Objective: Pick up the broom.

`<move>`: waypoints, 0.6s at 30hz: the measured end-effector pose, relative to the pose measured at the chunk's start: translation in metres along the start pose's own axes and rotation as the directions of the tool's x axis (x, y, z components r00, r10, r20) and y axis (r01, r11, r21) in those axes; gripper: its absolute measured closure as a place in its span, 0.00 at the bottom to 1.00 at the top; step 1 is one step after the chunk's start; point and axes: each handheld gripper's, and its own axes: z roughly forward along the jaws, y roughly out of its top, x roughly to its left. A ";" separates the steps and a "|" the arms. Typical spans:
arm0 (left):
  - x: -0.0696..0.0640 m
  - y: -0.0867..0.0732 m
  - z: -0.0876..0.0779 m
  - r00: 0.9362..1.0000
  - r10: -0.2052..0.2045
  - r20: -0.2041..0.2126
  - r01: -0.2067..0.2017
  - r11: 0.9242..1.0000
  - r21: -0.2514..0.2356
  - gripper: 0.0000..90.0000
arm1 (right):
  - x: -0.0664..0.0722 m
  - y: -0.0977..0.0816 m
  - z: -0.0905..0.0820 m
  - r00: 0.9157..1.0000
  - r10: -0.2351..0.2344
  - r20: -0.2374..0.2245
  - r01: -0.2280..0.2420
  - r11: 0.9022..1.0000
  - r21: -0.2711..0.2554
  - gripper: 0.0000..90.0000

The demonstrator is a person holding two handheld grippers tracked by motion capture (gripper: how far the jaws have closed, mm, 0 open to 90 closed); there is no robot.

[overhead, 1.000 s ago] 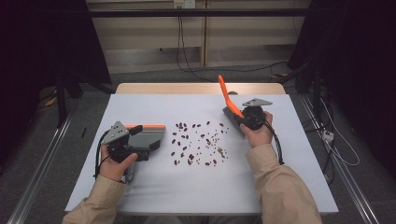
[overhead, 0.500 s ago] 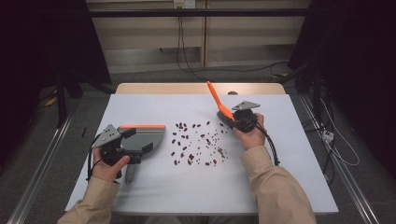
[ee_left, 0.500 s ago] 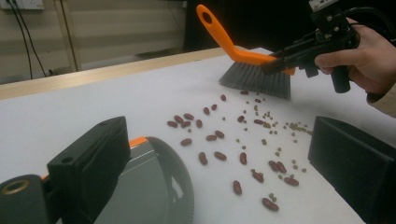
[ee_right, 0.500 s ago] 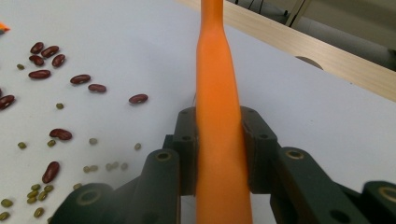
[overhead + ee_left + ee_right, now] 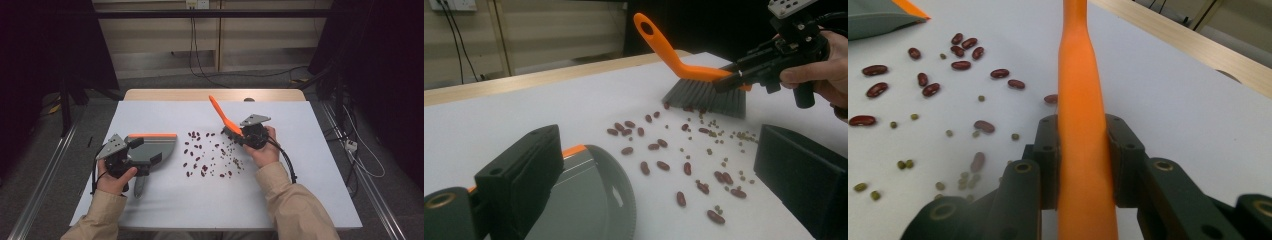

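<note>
You have one orange-handled brush (image 5: 223,116), one grey dustpan (image 5: 150,149) with an orange rim, and two grippers, one in each hand. Scattered mid-table between them lie roughly twenty dark red kidney beans (image 5: 196,151), too closely strewn for an exact count, plus a looser spread of small green beans (image 5: 724,142), well over a dozen, too tiny to number. One white table (image 5: 310,190) carries it all.

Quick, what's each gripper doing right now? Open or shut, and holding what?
Left gripper: shut on the dustpan, which lies on the table.
Right gripper: shut on the orange brush, its bristles by the beans.
</note>
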 end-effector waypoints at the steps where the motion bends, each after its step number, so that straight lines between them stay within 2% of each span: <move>1: 0.000 0.000 0.000 1.000 0.002 0.001 -0.002 1.000 0.000 0.06 | 0.000 0.000 -0.001 1.000 0.007 -0.008 -0.007 1.000 0.000 0.79; 8: 0.000 0.000 0.000 1.000 0.001 -0.001 -0.001 1.000 -0.001 0.06 | 0.007 -0.003 -0.005 0.999 -0.013 -0.029 0.013 1.000 -0.008 0.79; 18: -0.001 0.000 0.000 1.000 0.005 -0.002 -0.005 1.000 0.002 0.06 | 0.015 -0.005 -0.012 0.997 -0.054 -0.058 0.055 0.998 0.010 0.79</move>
